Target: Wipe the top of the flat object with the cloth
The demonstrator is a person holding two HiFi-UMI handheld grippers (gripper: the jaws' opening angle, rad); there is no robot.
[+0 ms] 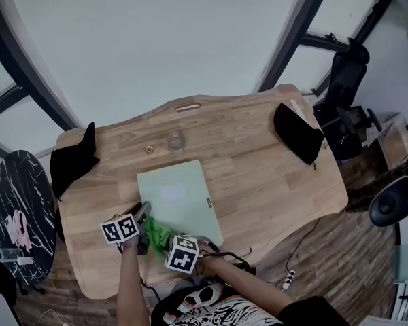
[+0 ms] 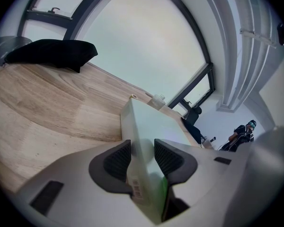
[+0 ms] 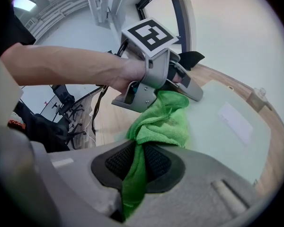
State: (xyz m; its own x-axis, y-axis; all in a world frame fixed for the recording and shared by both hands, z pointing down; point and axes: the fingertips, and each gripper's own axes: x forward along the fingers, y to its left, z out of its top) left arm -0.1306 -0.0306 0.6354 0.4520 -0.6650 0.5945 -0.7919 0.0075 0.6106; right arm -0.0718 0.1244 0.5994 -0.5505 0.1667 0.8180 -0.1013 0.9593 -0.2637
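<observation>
Right gripper view: right gripper (image 3: pixel 139 162) jaws clenched on a fold of the green cloth (image 3: pixel 161 122); its bunched rest lies on the near corner of the flat object (image 3: pixel 227 126). Cloth looks soft, light and fuzzy, and will probably bunch; best gripped close to the wad. Left gripper (image 2: pixel 142 157) jaws clamp the slab's near edge. Slab is pale green, smooth and rigid-looking with a white label, lying on the wooden table (image 1: pixel 258 161); likely light and prone to sliding, so an edge hold suits.
</observation>
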